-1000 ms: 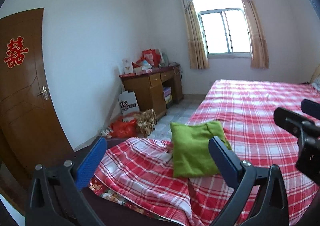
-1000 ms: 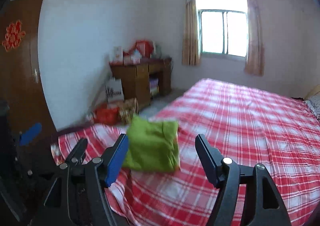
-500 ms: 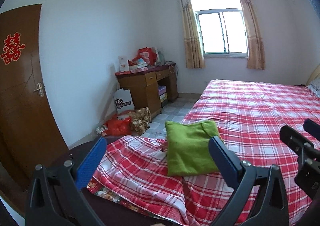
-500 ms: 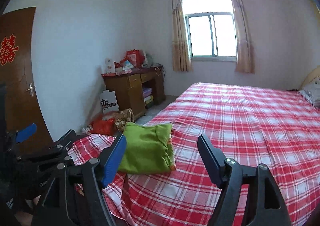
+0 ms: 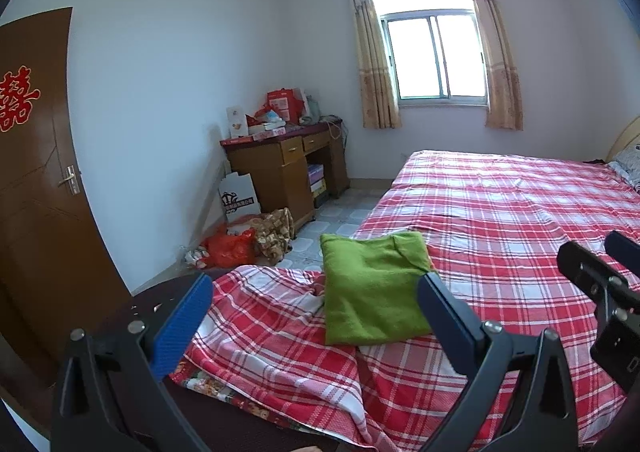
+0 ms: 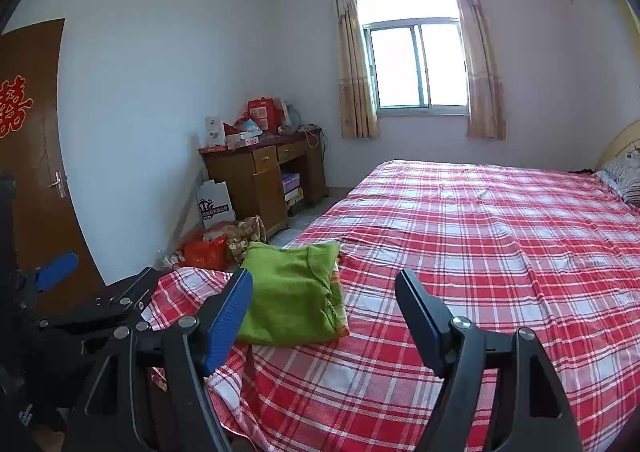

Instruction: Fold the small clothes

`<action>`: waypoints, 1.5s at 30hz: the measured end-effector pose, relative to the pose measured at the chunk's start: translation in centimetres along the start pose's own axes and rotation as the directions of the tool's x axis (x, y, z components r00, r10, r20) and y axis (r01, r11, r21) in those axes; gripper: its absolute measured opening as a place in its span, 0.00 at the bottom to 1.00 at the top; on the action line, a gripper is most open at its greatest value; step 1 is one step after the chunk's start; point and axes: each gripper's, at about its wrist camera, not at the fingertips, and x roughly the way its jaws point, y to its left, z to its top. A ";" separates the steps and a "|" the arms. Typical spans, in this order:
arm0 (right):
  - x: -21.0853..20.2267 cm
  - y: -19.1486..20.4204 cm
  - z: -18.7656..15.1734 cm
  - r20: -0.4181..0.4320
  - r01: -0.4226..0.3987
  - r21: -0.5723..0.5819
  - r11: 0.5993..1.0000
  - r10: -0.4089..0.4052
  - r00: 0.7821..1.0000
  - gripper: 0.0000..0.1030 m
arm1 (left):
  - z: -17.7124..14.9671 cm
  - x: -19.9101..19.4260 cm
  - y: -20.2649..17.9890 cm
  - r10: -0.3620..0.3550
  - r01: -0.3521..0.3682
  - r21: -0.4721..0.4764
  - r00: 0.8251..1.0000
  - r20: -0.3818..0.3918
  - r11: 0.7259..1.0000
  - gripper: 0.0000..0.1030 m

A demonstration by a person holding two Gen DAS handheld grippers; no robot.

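A green garment lies folded into a compact rectangle near the corner of the red plaid bed. It also shows in the right wrist view. My left gripper is open and empty, held back from the garment above the bed corner. My right gripper is open and empty, also back from the garment and to its right. The right gripper's body shows at the right edge of the left wrist view.
A wooden desk piled with boxes stands against the far wall by the window. Bags lie on the floor beside it. A brown door is on the left. A pillow lies at the bed's head.
Both grippers have pulled back and risen from the folded green garment, so it looks smaller and farther away. The garment has stayed still on the bed.
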 end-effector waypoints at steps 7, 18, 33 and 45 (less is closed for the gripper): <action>0.1 -0.2 0.0 -0.008 -0.001 0.010 1.000 0.001 1.000 0.72 | -0.1 -0.1 -0.4 0.000 0.000 0.014 1.000 0.002 1.000 1.00; 0.4 -0.2 -0.1 -0.009 0.002 0.014 1.000 -0.001 1.000 0.72 | -0.1 0.0 -0.6 -0.004 0.004 0.014 1.000 -0.002 1.000 1.00; 0.6 0.0 -0.4 -0.012 0.003 0.016 1.000 -0.003 1.000 0.72 | -0.4 0.1 -0.8 -0.004 0.004 0.015 1.000 -0.005 1.000 1.00; 0.7 -0.1 -0.6 -0.018 0.010 0.023 1.000 -0.010 1.000 0.73 | -0.4 0.8 -0.7 0.019 -0.019 0.014 0.999 -0.025 1.000 1.00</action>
